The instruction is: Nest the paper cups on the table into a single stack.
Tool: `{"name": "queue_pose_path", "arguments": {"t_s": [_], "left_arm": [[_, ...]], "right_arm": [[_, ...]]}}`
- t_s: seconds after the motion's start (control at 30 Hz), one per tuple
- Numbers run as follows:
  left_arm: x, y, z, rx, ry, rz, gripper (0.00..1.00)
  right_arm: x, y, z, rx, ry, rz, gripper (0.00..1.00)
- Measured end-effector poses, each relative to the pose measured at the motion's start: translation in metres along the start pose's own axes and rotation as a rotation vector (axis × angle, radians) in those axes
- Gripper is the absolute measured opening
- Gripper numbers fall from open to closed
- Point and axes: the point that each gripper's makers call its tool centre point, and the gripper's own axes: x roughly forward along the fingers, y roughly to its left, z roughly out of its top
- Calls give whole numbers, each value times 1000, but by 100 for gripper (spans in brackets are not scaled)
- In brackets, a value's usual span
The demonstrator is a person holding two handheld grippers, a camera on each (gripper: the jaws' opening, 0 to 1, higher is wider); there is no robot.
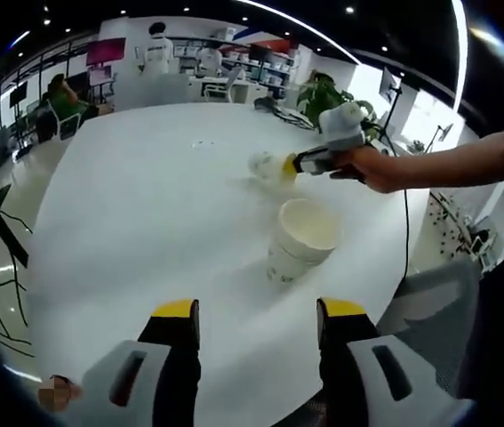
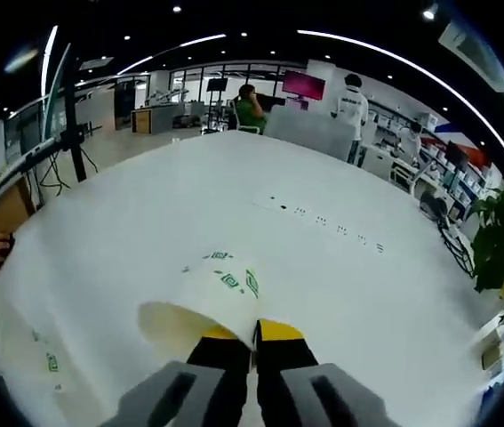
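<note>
Two paper cups show on the white table (image 1: 145,205). In the left gripper view, the left gripper (image 1: 259,322) has its yellow-tipped jaws spread wide with nothing between them, low over the near part of the tabletop. Just ahead of it, and a little toward its right jaw, stands a stack of cups (image 1: 300,240), upright with the open mouth tilted slightly toward the camera; more than one rim seems to show at its base, though how many cups are nested I cannot tell. Farther ahead, beyond the stack, the right gripper (image 1: 280,166) comes in from the right, held by a person's hand (image 1: 372,167), and pinches a single paper cup (image 1: 261,164) lying on its side just over the table. In the right gripper view, the right gripper (image 2: 253,336) has its jaws pressed nearly together on the rim of that cup (image 2: 212,298), a white cup with small green markings, whose body stretches away from the jaw tips and slightly to their left, mouth toward the gripper.
</note>
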Motion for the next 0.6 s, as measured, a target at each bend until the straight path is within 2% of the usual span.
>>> {"name": "queue_pose_path", "arguments": {"t_s": [0.33,0.5,0.6], "left_arm": [[-4,0,5,17,-21,5,51],[-3,3,7,58,-24,15,51],[-1,2,12,65,-36,11,51]], "right_arm": [[-18,-1,17,-71,-14,24,0],[-23,2,16,-97,0,49,0],[-31,5,20,-142,-1,59,0]]}}
